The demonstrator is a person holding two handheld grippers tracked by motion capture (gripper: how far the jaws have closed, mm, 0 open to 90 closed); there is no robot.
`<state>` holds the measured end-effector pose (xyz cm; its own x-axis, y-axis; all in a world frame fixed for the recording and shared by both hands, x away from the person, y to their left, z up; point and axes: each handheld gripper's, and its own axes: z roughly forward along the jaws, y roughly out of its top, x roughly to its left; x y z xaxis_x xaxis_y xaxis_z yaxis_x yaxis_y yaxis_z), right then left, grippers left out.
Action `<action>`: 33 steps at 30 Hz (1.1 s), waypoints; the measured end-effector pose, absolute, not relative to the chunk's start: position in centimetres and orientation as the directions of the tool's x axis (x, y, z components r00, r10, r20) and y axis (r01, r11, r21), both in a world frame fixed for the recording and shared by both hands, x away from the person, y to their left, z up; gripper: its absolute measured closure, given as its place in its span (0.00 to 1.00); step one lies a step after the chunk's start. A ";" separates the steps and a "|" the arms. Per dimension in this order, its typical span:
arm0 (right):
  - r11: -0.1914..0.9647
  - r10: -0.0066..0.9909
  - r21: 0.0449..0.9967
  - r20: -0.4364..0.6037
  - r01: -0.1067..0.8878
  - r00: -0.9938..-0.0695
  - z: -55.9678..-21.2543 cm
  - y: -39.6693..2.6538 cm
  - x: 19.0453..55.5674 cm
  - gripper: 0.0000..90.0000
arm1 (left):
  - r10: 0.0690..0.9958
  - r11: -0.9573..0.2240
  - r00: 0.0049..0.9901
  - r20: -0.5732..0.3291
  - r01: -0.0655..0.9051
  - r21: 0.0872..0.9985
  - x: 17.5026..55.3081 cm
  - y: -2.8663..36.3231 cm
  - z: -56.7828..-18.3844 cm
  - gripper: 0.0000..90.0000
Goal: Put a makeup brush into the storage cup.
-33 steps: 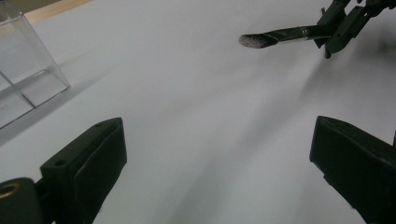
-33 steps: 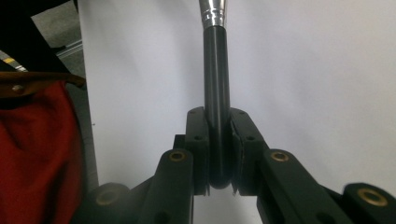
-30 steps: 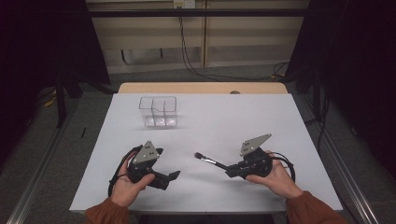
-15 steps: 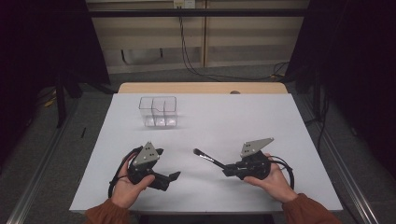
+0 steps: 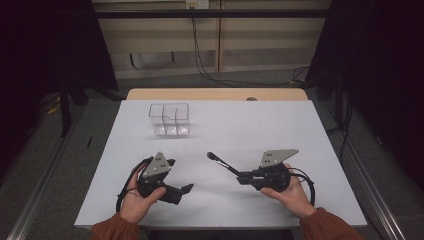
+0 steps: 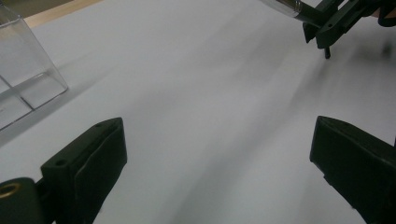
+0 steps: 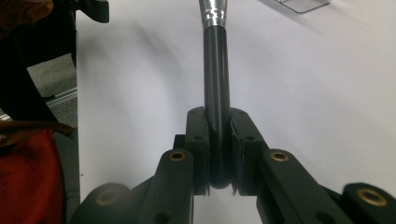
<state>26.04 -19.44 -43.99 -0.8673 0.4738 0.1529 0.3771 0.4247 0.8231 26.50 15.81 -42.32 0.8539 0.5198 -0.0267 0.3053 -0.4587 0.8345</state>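
Between the jaws of the right gripper (image 7: 218, 154), a black-handled brush (image 7: 216, 93), clamped by the rounded butt end of its handle, pads pressed flat on both sides. Handle running straight ahead along the jaws in the right gripper view, ending in a shiny metal ferrule at the top edge. Seen from the high view, right gripper (image 5: 243, 178) low over the near right part of the table, cupped from below by the right hand (image 5: 289, 192), grey three-cornered plate on top, cable looping at the wrist. Brush (image 5: 223, 163) slanting up and leftward toward the table's middle, dark tip raised just off the white surface.

Further left, left gripper (image 5: 186, 189) held in the left hand (image 5: 134, 202) near the front edge, jaws spread wide with nothing between them. Same wide gap in the left gripper view (image 6: 217, 154): two black pads far apart over bare white tabletop, with the right gripper and the brush's ferrule (image 6: 289, 7) in the upper right corner.

Beyond both, toward the far left of the white table (image 5: 260, 125), a clear plastic organiser box (image 5: 169, 119) with upright dividers, standing well apart from either gripper. Corner of the same box (image 6: 23, 70) at the left edge of the left gripper view.

Rust-coloured sleeves at the bottom of the high view; dark floor and cables beyond the table.
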 end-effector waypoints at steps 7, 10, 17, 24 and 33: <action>0.390 0.474 0.852 0.139 0.349 -0.869 -43.7 -19.4 25.9 0.89 | 0.522 -0.442 0.852 -0.033 0.304 0.844 26.5 15.9 -42.3 0.04; 0.375 0.477 0.867 0.124 0.328 -0.870 -43.4 -19.4 25.7 0.89 | 0.523 -0.441 0.852 -0.031 0.301 0.845 26.5 15.8 -42.3 0.04; 0.323 0.468 0.902 0.112 0.287 -0.877 -43.0 -19.4 25.5 0.89 | 0.526 -0.435 0.850 -0.029 0.299 0.850 26.5 15.6 -42.3 0.04; 0.312 0.473 0.907 0.109 0.282 -0.874 -43.0 -19.2 25.7 0.89 | 0.525 -0.415 0.850 -0.037 0.294 0.861 26.4 15.0 -42.1 0.04; 0.302 0.473 0.911 0.112 0.281 -0.874 -43.1 -19.0 25.8 0.89 | 0.515 -0.366 0.855 -0.059 0.282 0.887 26.5 13.5 -42.0 0.05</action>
